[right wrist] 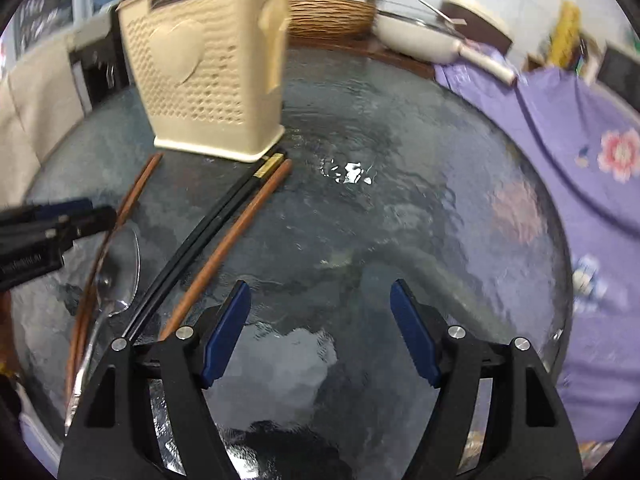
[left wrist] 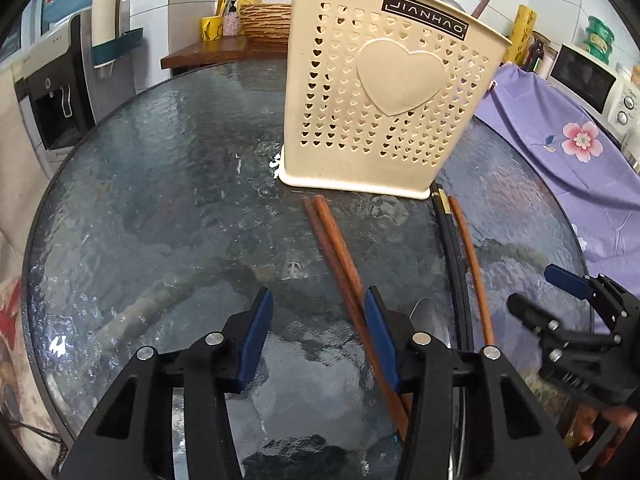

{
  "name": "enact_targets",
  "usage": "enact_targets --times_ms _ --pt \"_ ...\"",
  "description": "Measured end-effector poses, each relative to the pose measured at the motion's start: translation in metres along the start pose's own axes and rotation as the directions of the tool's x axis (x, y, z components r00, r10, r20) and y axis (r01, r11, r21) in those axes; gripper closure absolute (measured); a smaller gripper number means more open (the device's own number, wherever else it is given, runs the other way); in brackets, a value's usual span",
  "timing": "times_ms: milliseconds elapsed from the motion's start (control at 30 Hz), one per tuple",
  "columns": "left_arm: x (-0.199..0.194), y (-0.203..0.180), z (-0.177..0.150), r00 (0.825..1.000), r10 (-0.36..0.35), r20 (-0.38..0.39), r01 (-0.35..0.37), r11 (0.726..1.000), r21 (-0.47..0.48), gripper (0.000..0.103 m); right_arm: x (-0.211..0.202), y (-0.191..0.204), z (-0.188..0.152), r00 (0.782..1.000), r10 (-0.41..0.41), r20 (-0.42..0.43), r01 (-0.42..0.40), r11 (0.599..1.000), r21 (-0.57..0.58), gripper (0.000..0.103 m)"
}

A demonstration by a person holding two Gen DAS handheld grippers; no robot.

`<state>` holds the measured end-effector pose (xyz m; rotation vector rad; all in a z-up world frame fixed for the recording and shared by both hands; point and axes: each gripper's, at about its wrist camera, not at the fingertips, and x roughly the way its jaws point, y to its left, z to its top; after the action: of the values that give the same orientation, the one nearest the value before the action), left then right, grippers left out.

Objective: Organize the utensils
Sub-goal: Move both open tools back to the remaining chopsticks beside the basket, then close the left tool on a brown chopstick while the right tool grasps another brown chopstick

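A cream utensil holder (left wrist: 384,92) with heart holes stands upright on the round glass table (left wrist: 160,184); it also shows in the right wrist view (right wrist: 208,76). A pair of brown chopsticks (left wrist: 340,256) lies in front of it, passing under my left gripper's right finger. Black chopsticks (left wrist: 450,248) and a single brown chopstick (left wrist: 472,264) lie to the right. In the right wrist view the black pair (right wrist: 208,232), a brown chopstick (right wrist: 232,240) and a metal spoon (right wrist: 116,276) lie left of my right gripper. My left gripper (left wrist: 318,340) is open and empty. My right gripper (right wrist: 320,332) is open and empty.
A purple flowered cloth (right wrist: 560,152) covers something at the table's right edge. A white pan (right wrist: 424,40) and a wicker basket (right wrist: 328,16) sit on a wooden shelf behind. A water dispenser (left wrist: 56,92) stands left. A microwave (left wrist: 592,80) stands right.
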<state>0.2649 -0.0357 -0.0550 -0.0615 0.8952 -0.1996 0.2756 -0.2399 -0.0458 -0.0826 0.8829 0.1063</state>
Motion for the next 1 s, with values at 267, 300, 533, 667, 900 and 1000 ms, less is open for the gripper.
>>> enact_targets --times_ms 267,300,533,667,900,1000 --pt "-0.009 0.028 -0.003 0.997 0.077 0.003 -0.077 0.996 -0.04 0.059 -0.002 0.006 0.006 0.999 0.03 0.022 -0.03 1.0 0.0 0.032" --pt "-0.011 0.031 -0.002 0.999 0.041 0.006 -0.04 0.997 -0.064 0.059 -0.002 0.011 0.007 0.999 0.047 0.022 -0.047 0.999 -0.001 0.032" --pt "-0.007 0.003 0.003 1.0 -0.015 0.027 0.016 1.0 -0.009 0.059 0.002 0.029 0.01 0.998 0.052 0.025 -0.051 0.998 -0.046 0.032" --pt "0.009 -0.005 0.008 1.0 0.018 0.011 -0.018 0.999 0.028 0.057 0.001 0.023 0.008 0.999 0.047 0.024 -0.047 0.998 -0.029 0.032" --pt "0.005 0.016 0.008 0.998 0.056 -0.006 -0.056 0.998 0.024 0.059 0.0 0.014 0.006 0.999 0.035 0.022 -0.035 0.999 -0.028 0.032" --pt "-0.002 0.03 0.004 0.997 0.071 -0.004 -0.071 0.997 -0.006 0.059 0.004 0.014 0.008 0.999 0.036 0.019 -0.035 0.999 -0.025 0.032"
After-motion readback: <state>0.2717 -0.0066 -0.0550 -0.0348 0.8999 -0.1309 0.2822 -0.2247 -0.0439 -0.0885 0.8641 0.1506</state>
